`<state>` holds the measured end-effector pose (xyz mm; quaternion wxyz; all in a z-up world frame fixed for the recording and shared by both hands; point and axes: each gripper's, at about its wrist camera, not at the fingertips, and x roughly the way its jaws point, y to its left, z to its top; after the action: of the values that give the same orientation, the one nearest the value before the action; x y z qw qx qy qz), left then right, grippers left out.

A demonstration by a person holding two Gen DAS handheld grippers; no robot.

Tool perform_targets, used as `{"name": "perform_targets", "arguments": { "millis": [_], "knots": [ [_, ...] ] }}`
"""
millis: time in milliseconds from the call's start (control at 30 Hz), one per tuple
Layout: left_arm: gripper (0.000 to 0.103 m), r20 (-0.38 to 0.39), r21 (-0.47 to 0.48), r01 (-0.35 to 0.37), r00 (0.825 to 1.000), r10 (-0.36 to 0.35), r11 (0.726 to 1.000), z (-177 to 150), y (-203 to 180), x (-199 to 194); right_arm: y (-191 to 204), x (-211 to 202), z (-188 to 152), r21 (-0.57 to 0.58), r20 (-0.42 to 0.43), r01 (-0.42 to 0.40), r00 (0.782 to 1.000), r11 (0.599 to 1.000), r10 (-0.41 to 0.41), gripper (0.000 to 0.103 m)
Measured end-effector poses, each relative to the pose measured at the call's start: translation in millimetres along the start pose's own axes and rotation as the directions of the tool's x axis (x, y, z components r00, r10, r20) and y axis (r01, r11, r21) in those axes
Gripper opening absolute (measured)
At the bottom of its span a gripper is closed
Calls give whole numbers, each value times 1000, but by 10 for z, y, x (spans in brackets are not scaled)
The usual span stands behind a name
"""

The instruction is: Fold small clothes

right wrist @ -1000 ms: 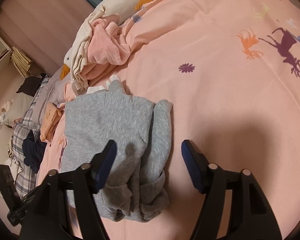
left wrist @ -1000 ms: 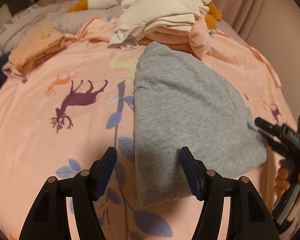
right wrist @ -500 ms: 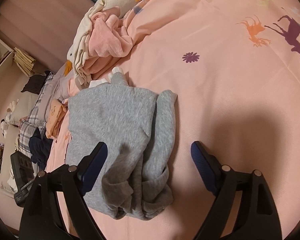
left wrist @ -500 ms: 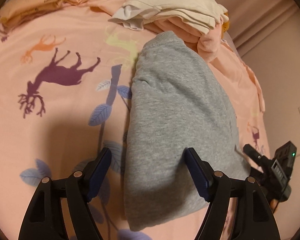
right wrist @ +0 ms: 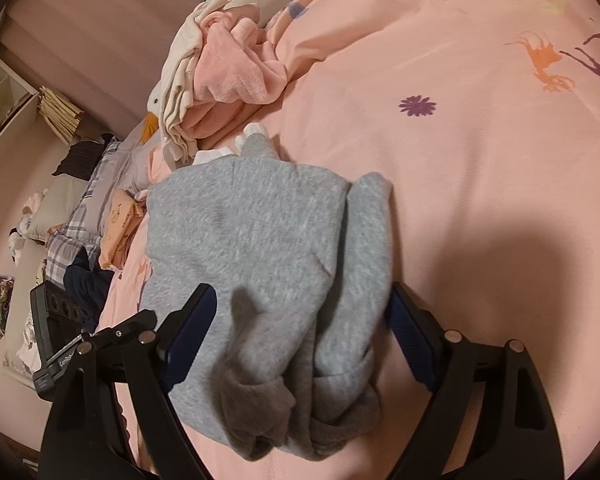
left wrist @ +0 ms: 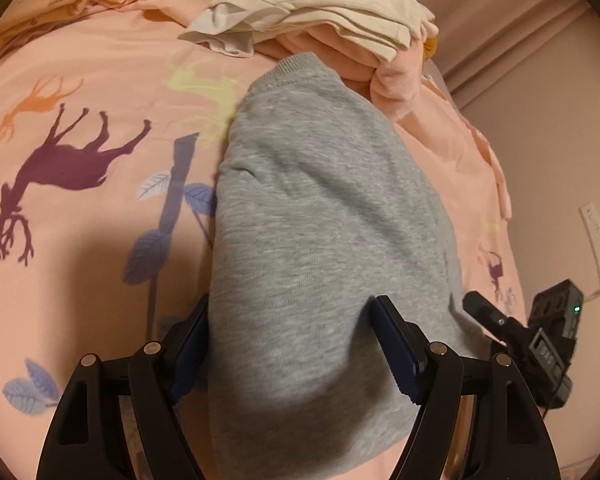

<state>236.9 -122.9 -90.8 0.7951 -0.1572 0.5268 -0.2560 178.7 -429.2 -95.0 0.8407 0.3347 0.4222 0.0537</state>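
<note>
- The grey sweatshirt [left wrist: 324, 240] is matt, heathered knit cloth with a ribbed hem.
- The pink duvet cover [left wrist: 100, 80] is smooth woven cloth, printed with deer and leaves.
- The pink garment [right wrist: 236, 76] in the pile looks plush and fleecy (the cream ones smoother).
- The left gripper [left wrist: 296, 356] has semi-gloss black plastic arms, metal rivets and ridged blue pads.

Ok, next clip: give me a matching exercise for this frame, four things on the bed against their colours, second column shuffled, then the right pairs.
Things:
1. sweatshirt between the two grippers
2. big deer print on the bedspread
3. flower print
4. fleece garment in the pile

Colours:
A. pink
B. grey
C. dark purple
D. violet

Pairs: 1-B, 2-C, 3-D, 4-A
</note>
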Motion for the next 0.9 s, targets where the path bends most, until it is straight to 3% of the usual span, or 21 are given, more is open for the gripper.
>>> {"name": "perform_targets", "arguments": {
  "millis": [233, 900],
  "knots": [
    [80, 6, 47, -22, 1000, 22, 999, -2, -89, 58, 74, 94, -7, -15, -16, -36, 999, 999, 36, 77],
    [80, 10, 80, -29, 1000, 29, 996, 62, -144, 161, 187, 201, -9, -83, 4, 19, 1000, 996, -18, 67]
  ]
}}
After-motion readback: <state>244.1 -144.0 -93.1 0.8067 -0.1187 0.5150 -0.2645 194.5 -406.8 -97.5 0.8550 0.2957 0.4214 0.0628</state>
